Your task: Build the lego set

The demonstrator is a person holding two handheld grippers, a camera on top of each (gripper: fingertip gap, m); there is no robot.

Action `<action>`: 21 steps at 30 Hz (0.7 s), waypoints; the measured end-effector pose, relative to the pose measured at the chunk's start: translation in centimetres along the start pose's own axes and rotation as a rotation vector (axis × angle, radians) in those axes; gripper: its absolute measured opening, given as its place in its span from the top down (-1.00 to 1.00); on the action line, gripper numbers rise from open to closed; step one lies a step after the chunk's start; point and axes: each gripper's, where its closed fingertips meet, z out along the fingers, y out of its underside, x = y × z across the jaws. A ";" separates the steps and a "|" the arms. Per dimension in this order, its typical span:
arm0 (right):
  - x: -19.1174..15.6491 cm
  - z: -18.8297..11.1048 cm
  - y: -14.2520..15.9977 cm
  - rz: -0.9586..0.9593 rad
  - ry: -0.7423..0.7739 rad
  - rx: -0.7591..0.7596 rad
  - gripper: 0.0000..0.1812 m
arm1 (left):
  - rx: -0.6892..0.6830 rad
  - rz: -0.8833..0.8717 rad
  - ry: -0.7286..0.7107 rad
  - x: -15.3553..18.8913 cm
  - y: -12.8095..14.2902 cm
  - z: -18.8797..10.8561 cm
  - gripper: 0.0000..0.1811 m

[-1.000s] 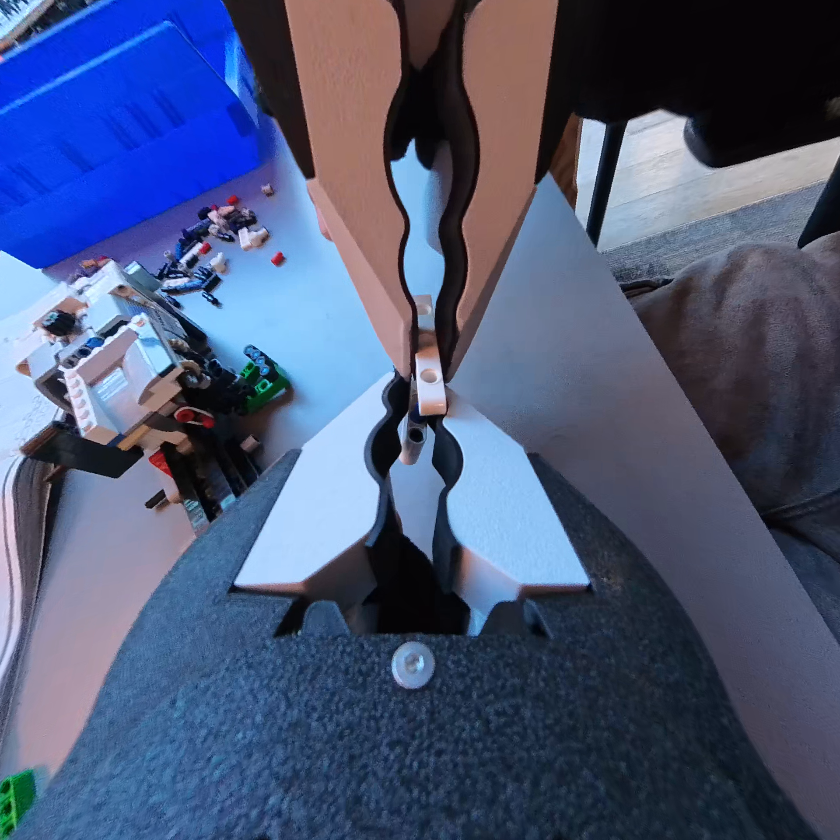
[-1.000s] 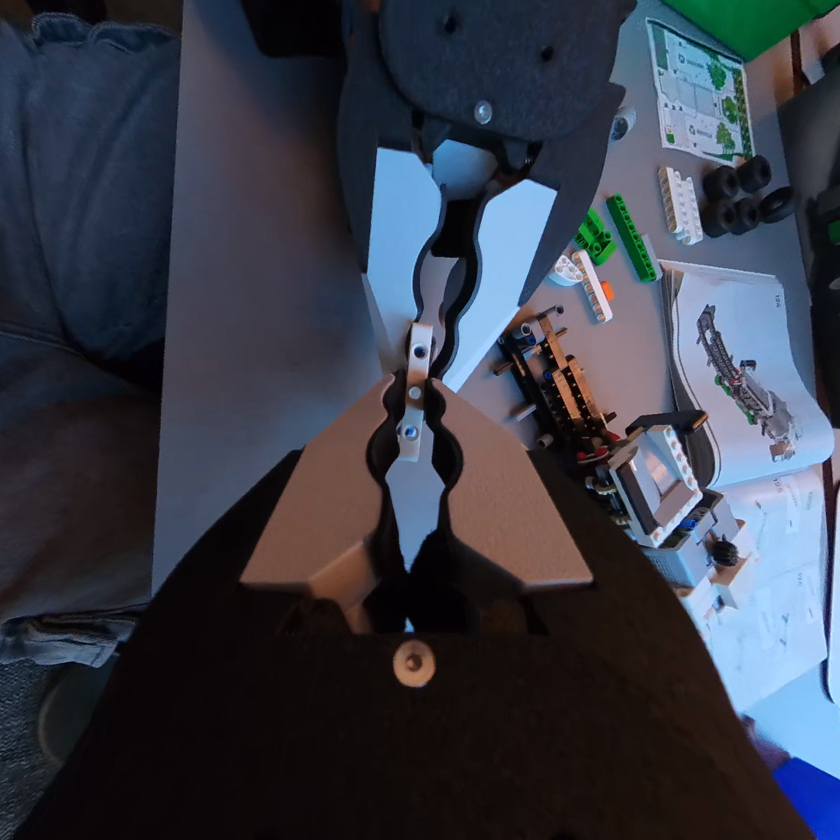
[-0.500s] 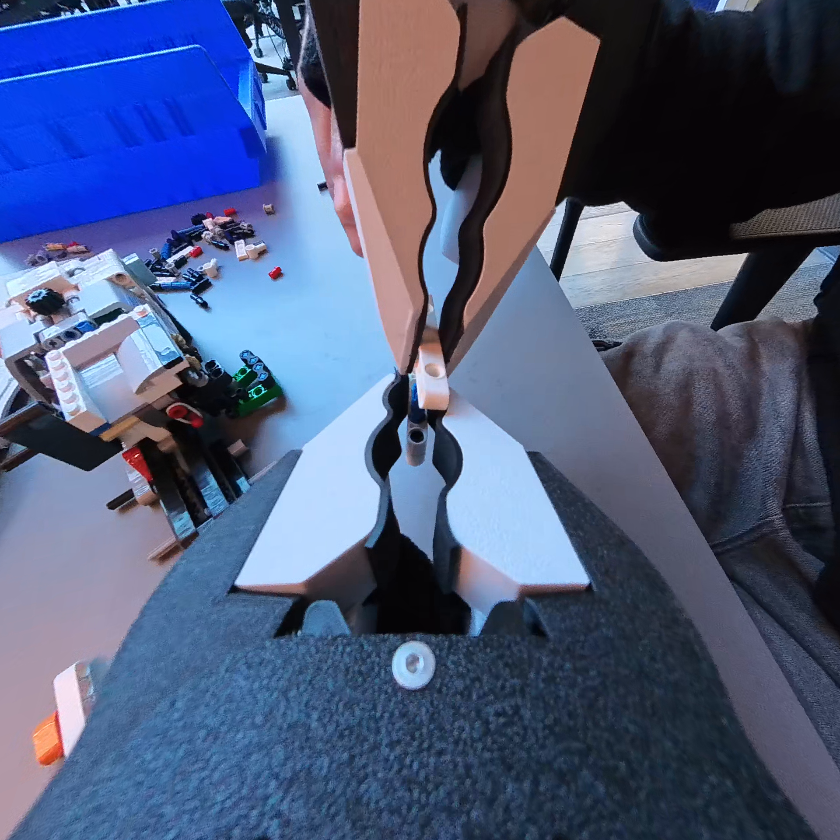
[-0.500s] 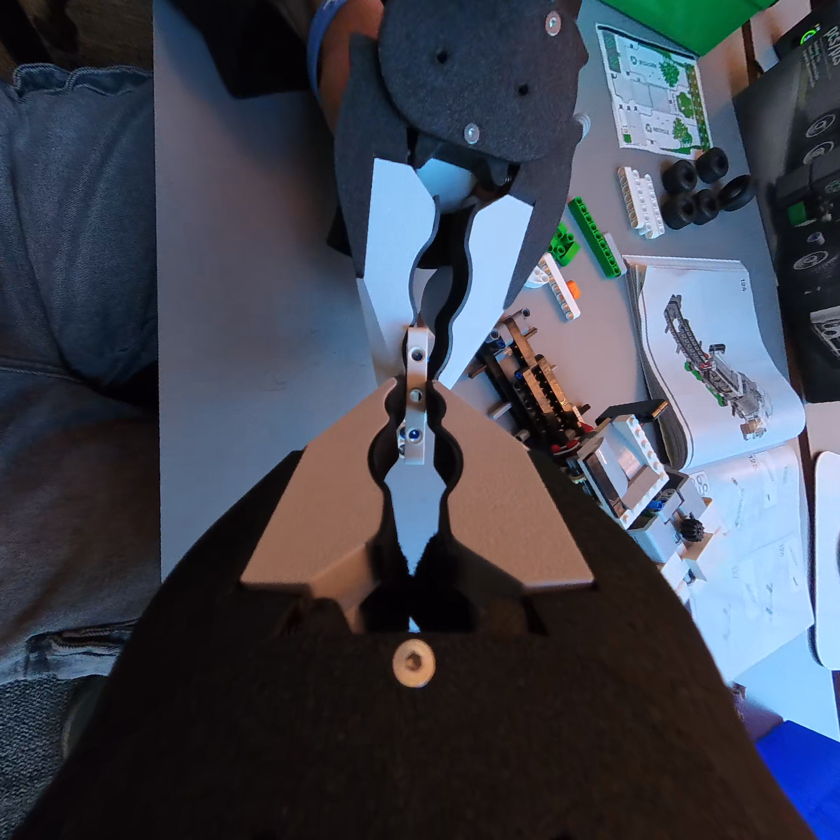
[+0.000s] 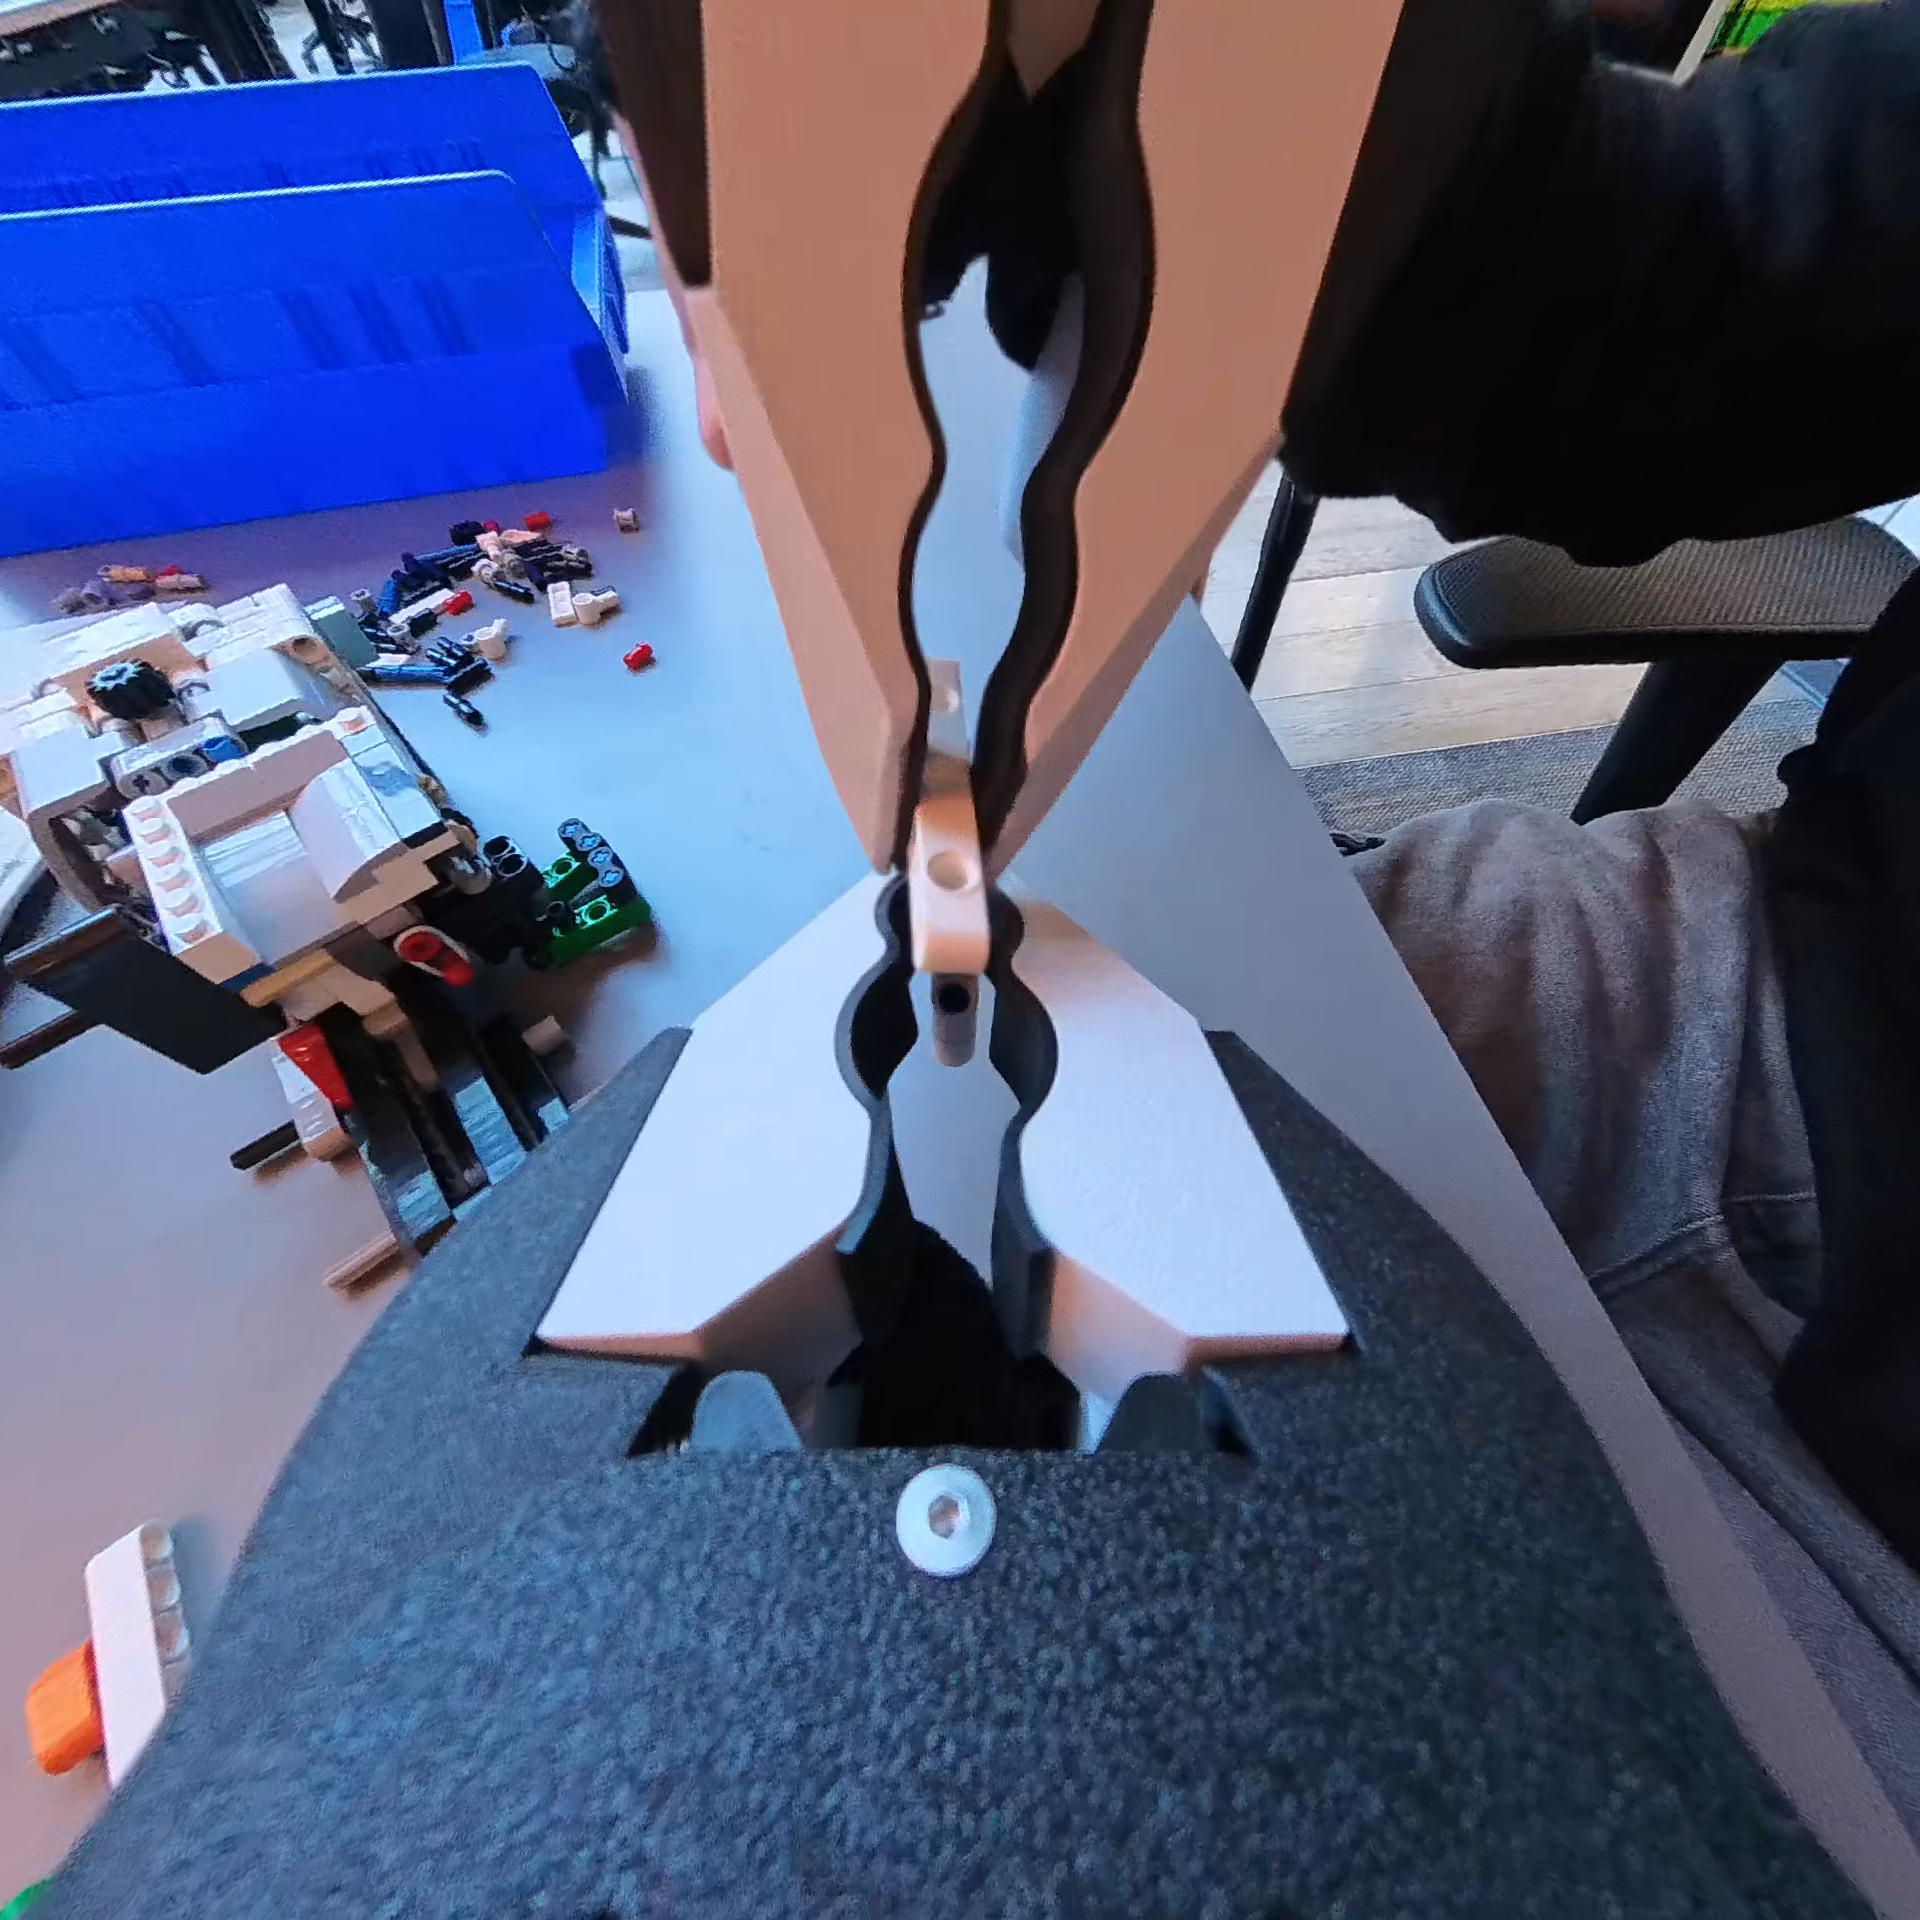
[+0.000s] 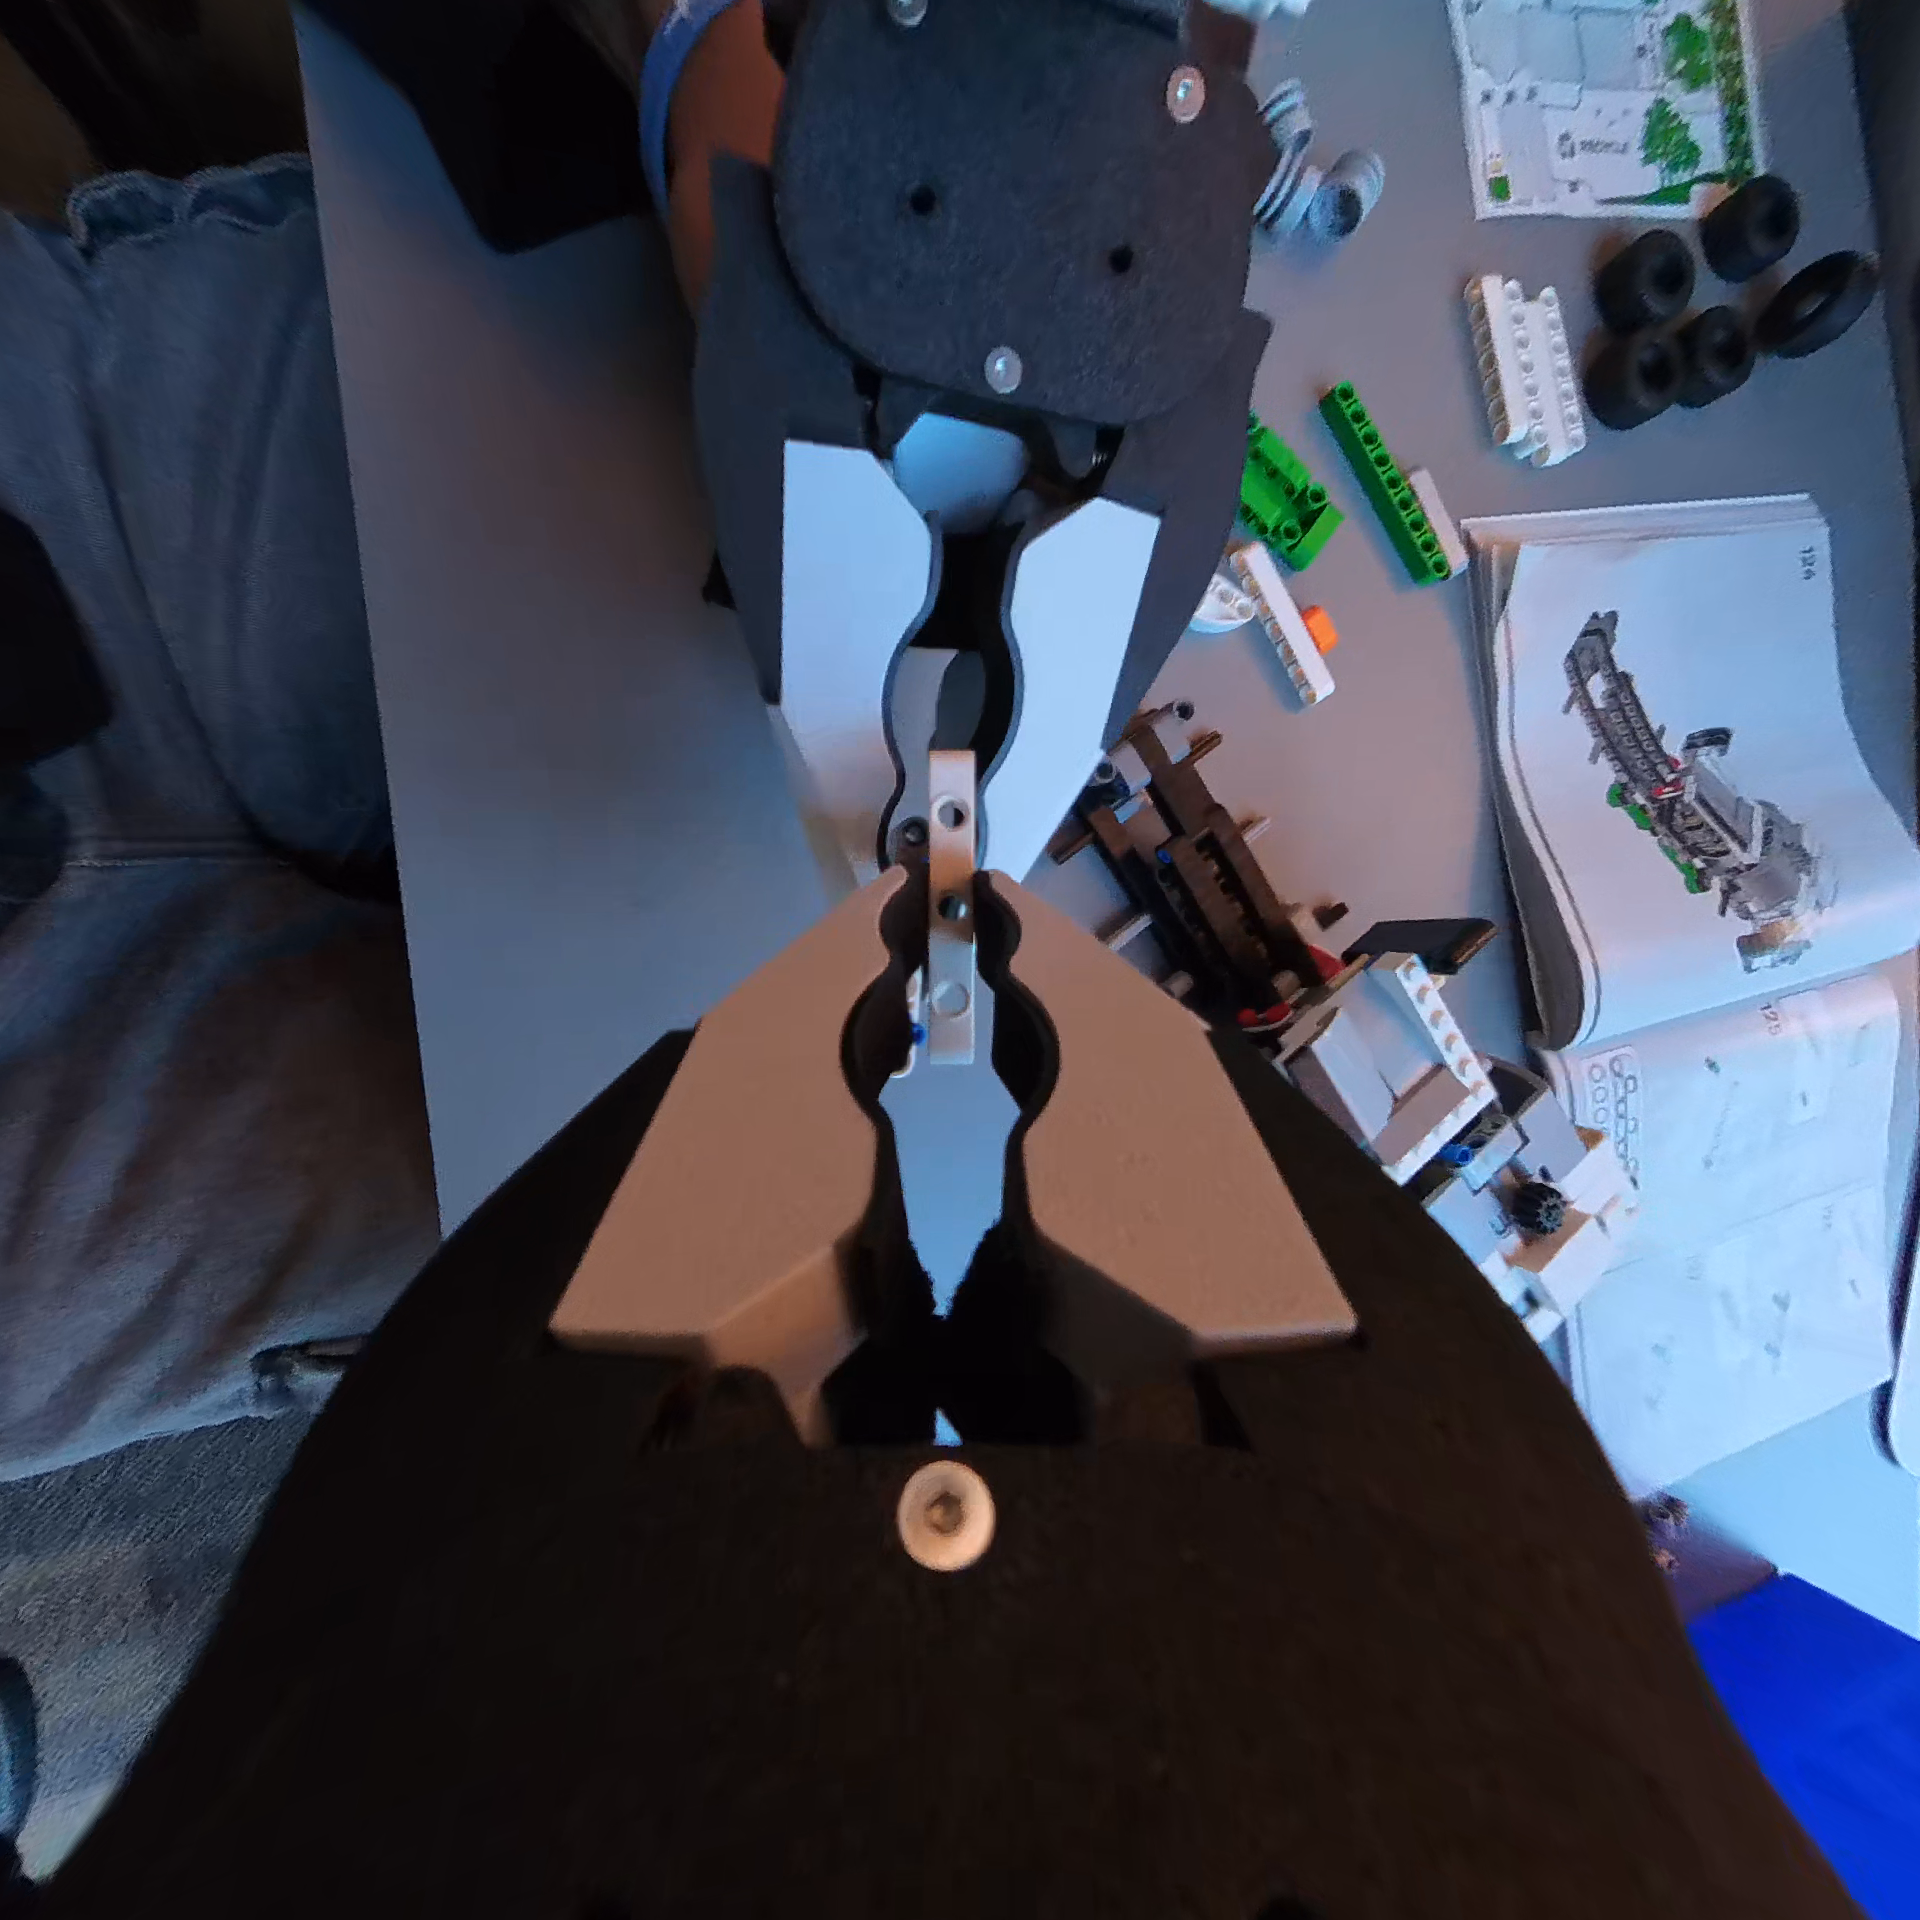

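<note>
A: The right tongs (image 6: 948,883) and left tongs (image 5: 940,914) meet tip to tip above the counter's near edge. The right pair is pinched on a white holed beam (image 6: 951,914); the left pair is closed on a small grey pin connector (image 5: 952,1013) sitting just under the beam's end.

B: What has changed?

A: Over the last second both tongs have lifted and tilted, and the connector has stayed seated at the beam's end hole. I judge the two parts are being pressed together, or just have been.

B: Room to move?

A: The counter (image 5: 727,748) is bare below the tongs along that edge; a lap sits just past it, so a dropped part could fall off. Farther in stand the half-built model (image 6: 1392,1049), the open instruction book (image 6: 1662,727), the blue bin (image 5: 291,301) at the far side, then the loose small pieces (image 5: 499,592).
</note>
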 end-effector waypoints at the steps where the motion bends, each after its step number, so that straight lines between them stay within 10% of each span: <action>1: -0.2 0.2 0.0 0.004 -0.019 -0.015 0.92 | -0.002 0.002 -0.004 0.0 0.0 0.0 0.93; 21: 0.1 0.3 0.3 0.017 -0.052 -0.041 0.87 | 0.000 -0.040 0.009 -0.3 0.1 -0.1 0.93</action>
